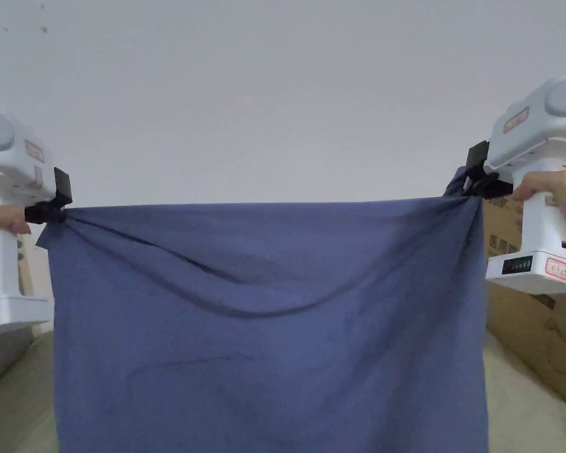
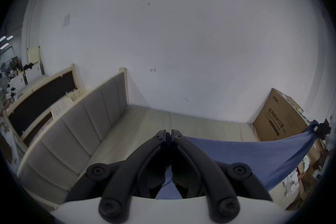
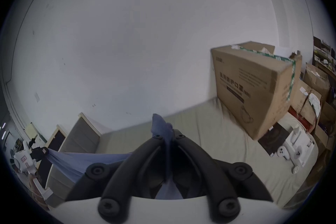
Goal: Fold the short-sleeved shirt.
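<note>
Blue shirt (image 1: 264, 318) held up in the air, stretched flat between both grippers in front of a white wall (image 1: 276, 88), lower edge out of the head view. Left gripper (image 1: 56, 209) is clamped on the top left corner, right gripper (image 1: 473, 186) on the top right corner; top edge is taut with one sagging crease below it. The left gripper view confirms the grip: jaws pressed together with blue fabric pinched between them, cloth running off to the far gripper. The right gripper view has the same, a tuft of shirt poking out past closed jaws. The gripper views add the room: beige mattress (image 2: 181, 124) below, grey padded headboard (image 2: 81, 118) on the left, large cardboard box (image 3: 254, 86) on the mattress at right, more boxes (image 3: 316, 80) stacked beside it.
</note>
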A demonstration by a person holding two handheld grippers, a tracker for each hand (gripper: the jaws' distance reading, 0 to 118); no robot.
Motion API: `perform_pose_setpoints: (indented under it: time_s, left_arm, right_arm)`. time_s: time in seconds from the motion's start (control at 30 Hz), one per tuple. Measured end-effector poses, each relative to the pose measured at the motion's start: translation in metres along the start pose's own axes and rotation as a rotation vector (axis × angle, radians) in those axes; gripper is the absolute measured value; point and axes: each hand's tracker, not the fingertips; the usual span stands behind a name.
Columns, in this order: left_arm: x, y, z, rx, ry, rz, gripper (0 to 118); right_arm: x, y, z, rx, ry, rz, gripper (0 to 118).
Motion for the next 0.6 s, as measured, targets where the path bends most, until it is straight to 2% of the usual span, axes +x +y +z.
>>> perform_pose_setpoints:
  time_s: [0.17,0.27,0.4,0.5,0.6]
  left_arm:
    - [0.003,0.034,-0.009,0.108,0.033,0.002,4]
    - [-0.001,0.033,-0.018,0.125,0.046,-0.007,4]
    - [-0.006,0.001,-0.045,0.090,0.060,-0.015,4]
    - [-0.010,-0.041,-0.087,-0.010,0.085,-0.027,4]
    - [-0.016,-0.099,-0.135,-0.059,0.100,0.033,4]
  right_arm:
    - [-0.038,0.030,0.001,0.074,-0.002,0.057,5]
    - [-0.055,0.021,0.008,0.076,0.005,0.074,5]
    - [-0.052,0.001,-0.020,0.065,-0.006,0.104,5]
    - [-0.042,-0.029,-0.063,-0.030,-0.037,0.138,5]
    - [-0.024,-0.072,-0.112,-0.122,-0.063,0.111,5]
